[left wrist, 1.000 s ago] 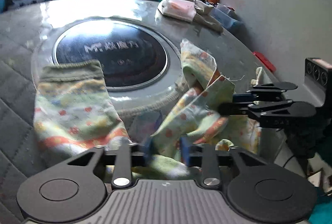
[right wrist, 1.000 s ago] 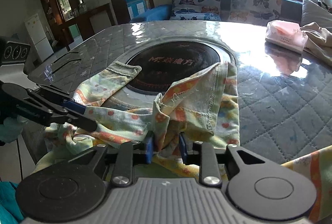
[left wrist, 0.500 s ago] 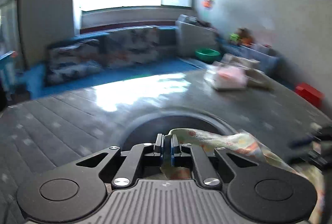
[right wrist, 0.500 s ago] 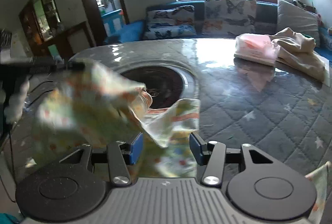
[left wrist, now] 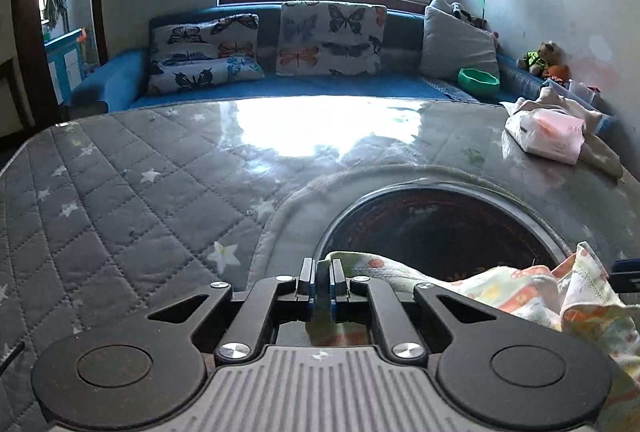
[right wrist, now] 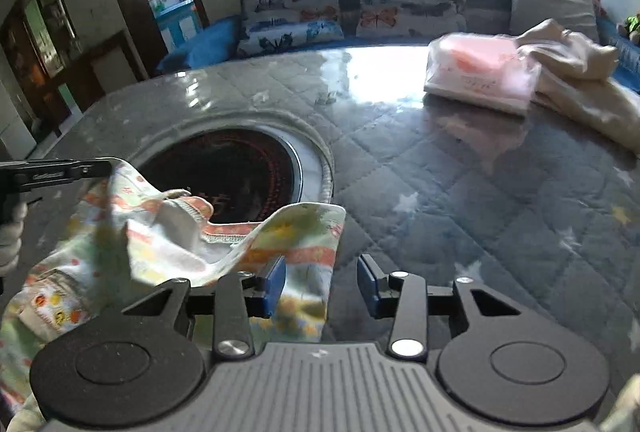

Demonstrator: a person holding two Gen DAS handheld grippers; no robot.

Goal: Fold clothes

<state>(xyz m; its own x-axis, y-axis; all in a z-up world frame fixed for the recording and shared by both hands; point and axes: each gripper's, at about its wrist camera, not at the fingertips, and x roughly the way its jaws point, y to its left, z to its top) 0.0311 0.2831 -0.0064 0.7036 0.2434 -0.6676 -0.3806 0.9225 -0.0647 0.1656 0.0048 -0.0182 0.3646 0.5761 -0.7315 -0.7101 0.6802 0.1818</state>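
A small pale-green cotton garment printed with orange and yellow motifs [right wrist: 168, 248] hangs between my two tools above the near edge of the quilted grey star-patterned table [left wrist: 120, 200], part of it slumped in loose folds in front of the round black glass hotplate [right wrist: 232, 176] set into the table top. I judge the cloth light, thin and entirely limp: it will sag wherever it is unsupported, so the stitched hems and corners are the places to hold, with the fabric drawn taut between two grips before it is laid flat.

My left gripper [left wrist: 320, 282] is pressed together on an edge of the garment, the cloth pinched between its blue pads and trailing away to the right. It is held level and low, pointing across the table toward the blue sofa with butterfly cushions [left wrist: 328, 36].

My right gripper [right wrist: 322, 284] stands spread, its blue pads [right wrist: 274, 282] wide apart; a fold of the garment drapes over the left finger and hangs in the gap, but nothing is clamped. It too points forward over the table, tilted slightly down.

Farther off on the right, a pink-and-white plastic-wrapped pack [right wrist: 480, 72] lies touching a crumpled beige cloth [right wrist: 580, 76].
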